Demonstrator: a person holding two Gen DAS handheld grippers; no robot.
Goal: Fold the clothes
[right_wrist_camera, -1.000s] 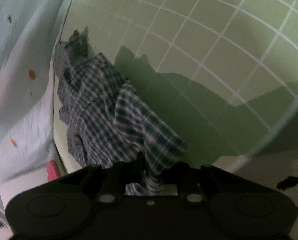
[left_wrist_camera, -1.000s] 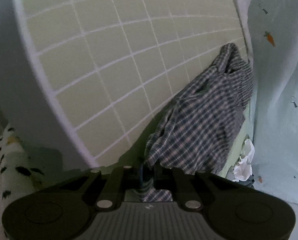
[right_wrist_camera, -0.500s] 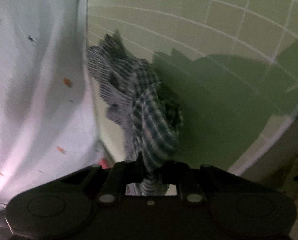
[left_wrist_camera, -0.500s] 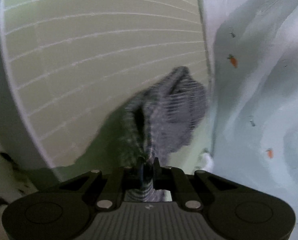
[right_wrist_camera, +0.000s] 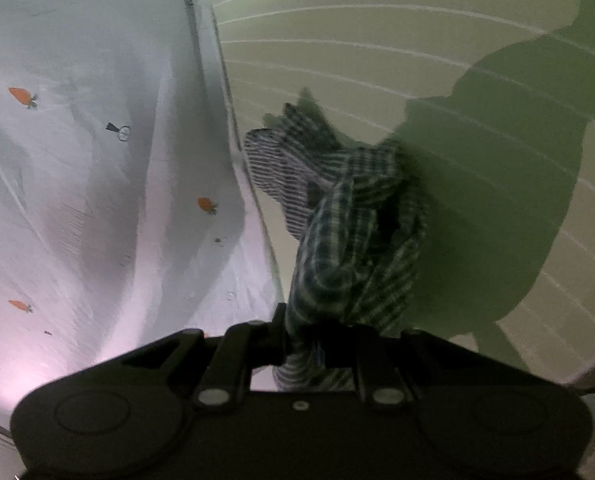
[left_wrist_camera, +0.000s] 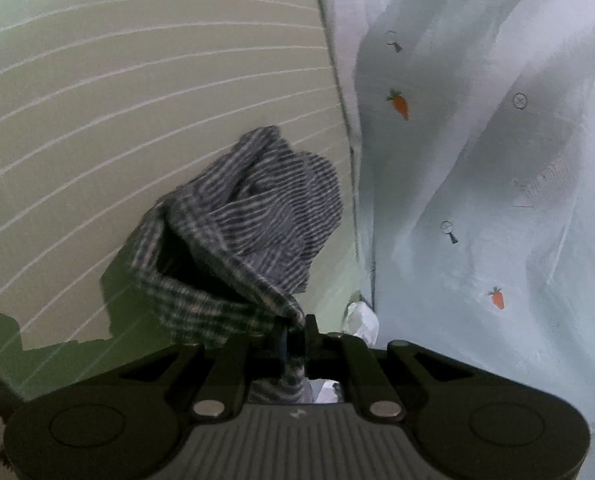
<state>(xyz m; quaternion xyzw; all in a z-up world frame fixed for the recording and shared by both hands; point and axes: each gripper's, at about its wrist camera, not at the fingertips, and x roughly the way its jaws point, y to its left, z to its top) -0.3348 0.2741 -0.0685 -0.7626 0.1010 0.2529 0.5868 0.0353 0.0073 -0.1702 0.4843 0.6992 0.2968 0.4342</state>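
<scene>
Both tools, left tool [left_wrist_camera: 295, 330] and right tool [right_wrist_camera: 307, 332], pinch the bunched plaid shirt [left_wrist_camera: 241, 232] mid-frame; probably best to spread it flat on the green surface [left_wrist_camera: 117, 80] before folding.

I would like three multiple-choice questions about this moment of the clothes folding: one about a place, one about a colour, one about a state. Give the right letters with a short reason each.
1. In the left wrist view, where does the carrot-print cloth lie relative to the checked shirt?
A. to its right
B. to its left
C. under it

2. What colour is the mat with white lines?
A. red
B. light green
C. black

3. How does the left gripper stand?
A. wide open
B. shut on the shirt
C. out of view

Answers:
1. A, the pale cloth fills the right side of that view.
2. B, the gridded surface behind the shirt is pale green.
3. B, the shirt's fabric is pinched between its fingers; the right gripper pinches it too.
</scene>
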